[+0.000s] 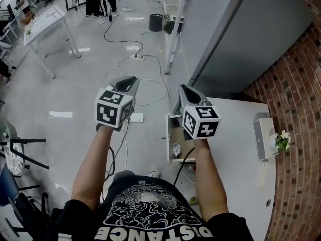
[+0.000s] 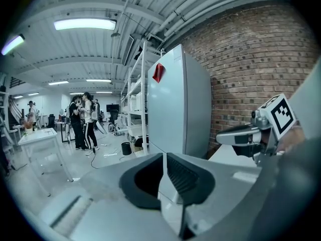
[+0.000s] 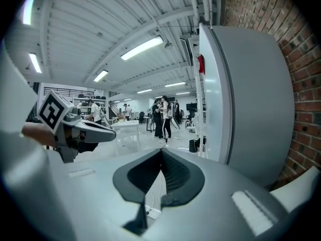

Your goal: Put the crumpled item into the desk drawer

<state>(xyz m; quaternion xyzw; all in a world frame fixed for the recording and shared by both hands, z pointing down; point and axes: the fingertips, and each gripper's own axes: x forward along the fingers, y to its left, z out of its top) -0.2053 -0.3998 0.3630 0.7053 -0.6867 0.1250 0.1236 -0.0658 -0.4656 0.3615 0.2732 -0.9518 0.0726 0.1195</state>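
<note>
The white desk (image 1: 235,149) stands at the right, its drawer (image 1: 170,134) pulled open toward the floor side. A small pale crumpled item (image 1: 176,148) lies inside the drawer. Both grippers are held up in the air, level and pointing away from me. My left gripper (image 1: 131,79) (image 2: 164,157) hovers over the floor, left of the drawer, its jaws shut with nothing between them. My right gripper (image 1: 183,88) (image 3: 161,152) hangs above the drawer's far end, also shut and holding nothing. Each gripper shows in the other's view: the right gripper (image 2: 246,134) and the left gripper (image 3: 85,131).
A tall grey cabinet (image 1: 241,34) stands past the desk, against a brick wall (image 1: 301,84). On the desk are a white box (image 1: 263,137) and a small flower plant (image 1: 282,140). Cables and a power strip (image 1: 136,117) lie on the floor. A white table (image 1: 45,21) and people stand farther off.
</note>
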